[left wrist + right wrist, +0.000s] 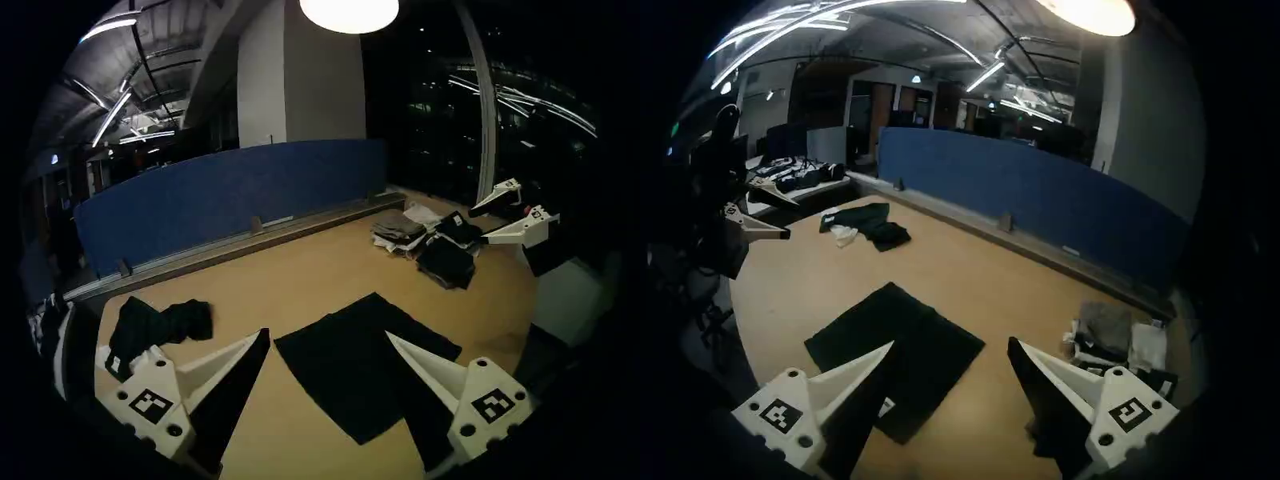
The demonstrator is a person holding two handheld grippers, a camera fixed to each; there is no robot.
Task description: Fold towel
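Observation:
A dark towel (344, 368) lies spread flat on the wooden table (304, 272), just ahead of my left gripper (326, 334), which hovers open above its near edge with nothing between the fingers. In the right gripper view the same towel (916, 328) lies flat under and ahead of my right gripper (950, 342), also open and empty. Each gripper shows in the other's view: the right gripper (478, 226) at the far right over the table's edge, the left gripper (792, 222) at the far left, both apart from the towel.
A crumpled dark cloth (160, 324) (868, 222) lies near one end of the table. A pile of folded cloths (424, 236) (1120, 336) sits at the other end. A blue partition (240, 192) runs along the far edge.

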